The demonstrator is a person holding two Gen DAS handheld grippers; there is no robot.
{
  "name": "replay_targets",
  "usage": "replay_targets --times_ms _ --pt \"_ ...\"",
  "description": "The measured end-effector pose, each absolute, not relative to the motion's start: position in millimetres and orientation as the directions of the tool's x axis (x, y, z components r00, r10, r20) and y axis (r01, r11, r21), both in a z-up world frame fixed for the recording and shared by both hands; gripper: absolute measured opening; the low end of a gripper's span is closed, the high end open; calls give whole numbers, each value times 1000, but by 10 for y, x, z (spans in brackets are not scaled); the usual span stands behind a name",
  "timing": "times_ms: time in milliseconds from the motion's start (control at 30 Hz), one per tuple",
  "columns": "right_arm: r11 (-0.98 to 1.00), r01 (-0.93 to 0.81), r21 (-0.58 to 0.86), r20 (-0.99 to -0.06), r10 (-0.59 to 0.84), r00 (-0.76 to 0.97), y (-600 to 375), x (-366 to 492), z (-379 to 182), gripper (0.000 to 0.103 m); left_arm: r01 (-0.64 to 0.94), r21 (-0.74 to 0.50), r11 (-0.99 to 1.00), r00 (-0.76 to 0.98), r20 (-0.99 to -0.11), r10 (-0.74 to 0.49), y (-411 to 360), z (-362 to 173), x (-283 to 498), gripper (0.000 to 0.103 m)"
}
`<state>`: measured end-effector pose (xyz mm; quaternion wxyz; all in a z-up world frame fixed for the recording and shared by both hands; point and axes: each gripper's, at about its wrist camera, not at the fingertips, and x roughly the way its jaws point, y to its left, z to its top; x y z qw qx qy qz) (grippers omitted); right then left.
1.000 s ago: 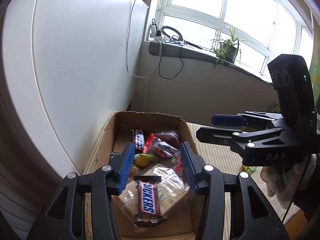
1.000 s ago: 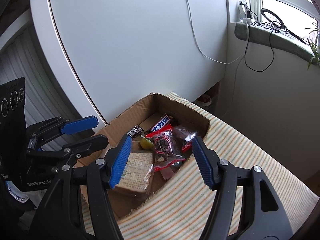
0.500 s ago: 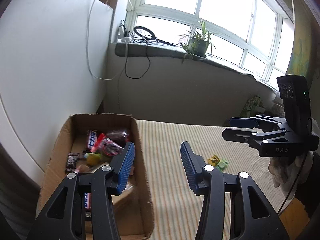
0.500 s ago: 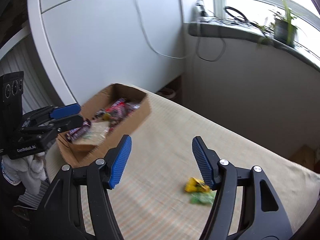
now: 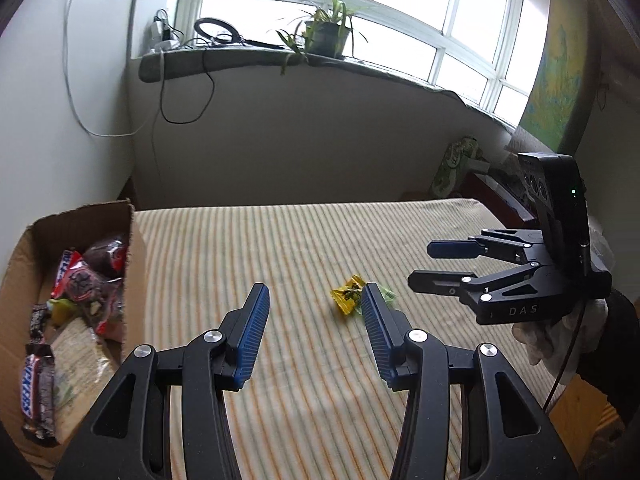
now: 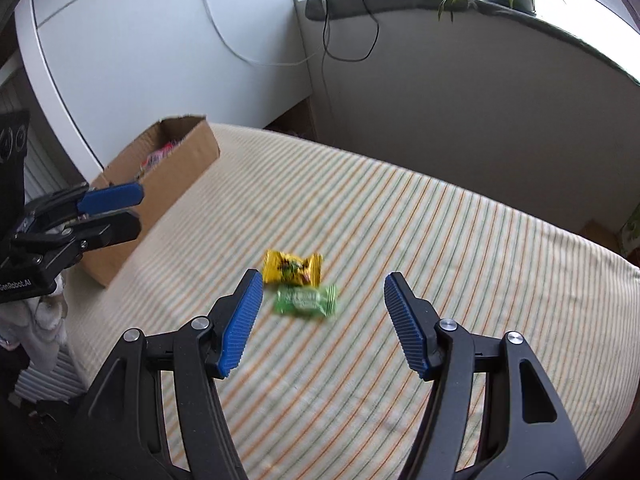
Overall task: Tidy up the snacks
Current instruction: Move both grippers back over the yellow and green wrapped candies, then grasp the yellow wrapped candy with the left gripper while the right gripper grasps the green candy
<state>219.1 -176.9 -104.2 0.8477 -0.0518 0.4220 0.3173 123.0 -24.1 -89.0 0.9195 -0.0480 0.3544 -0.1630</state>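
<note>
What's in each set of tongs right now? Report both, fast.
Left tongs: open, holding nothing.
Right tongs: open, holding nothing, above the yellow candy and green candy on the striped cloth.

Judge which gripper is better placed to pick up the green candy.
Right, probably. The right gripper is open with the green candy between its fingertips; the left gripper is open too, but points beside it, nearer the yellow candy.

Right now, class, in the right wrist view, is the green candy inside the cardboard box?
No, the green candy lies on the striped cloth beside the yellow candy, well apart from the cardboard box.
</note>
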Motion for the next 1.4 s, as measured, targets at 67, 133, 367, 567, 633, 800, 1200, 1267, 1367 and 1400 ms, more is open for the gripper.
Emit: replay_targets --times_ms 67,133,367,567,633,800,1200,1267,1367,1400 --pt "777 -607 165 -757 495 427 -1757 2168 -1118 66 291 -191 937 676 -653 -343 -351 -954 1292 47" --pt "762 -632 143 -762 492 421 -1736 2145 -1171 66 314 -179 932 655 -670 -349 -453 -1024 1368 47" --pt "712 -692 121 -764 512 393 -1743 2146 -1257 63 367 -146 919 591 -726 -351 -723 -1239 1615 47" --pt "679 -722 130 -771 528 358 -1678 2190 -1367 56 409 -98 907 559 -760 -333 -920 -1368 1758 47" --pt "680 -723 123 -774 522 359 -1670 2197 -1391 56 417 -83 905 557 -764 -327 -950 -1403 1796 46" --pt "673 -730 120 -780 519 350 -1643 2199 -1438 55 428 -85 900 540 -774 -330 -994 -1488 1875 46" --pt "656 -752 58 -797 484 360 -1391 2227 -1501 55 415 -116 903 535 -772 -345 -904 -1554 1948 30" --pt "652 -757 44 -799 477 365 -1301 2256 -1515 55 408 -117 905 537 -771 -342 -863 -1550 1948 29" --pt "656 -755 17 -803 459 381 -1208 2286 -1525 56 393 -117 912 545 -769 -334 -802 -1551 1955 27" --pt "655 -755 12 -803 457 384 -1176 2290 -1525 56 387 -122 914 546 -769 -334 -778 -1551 1957 25"
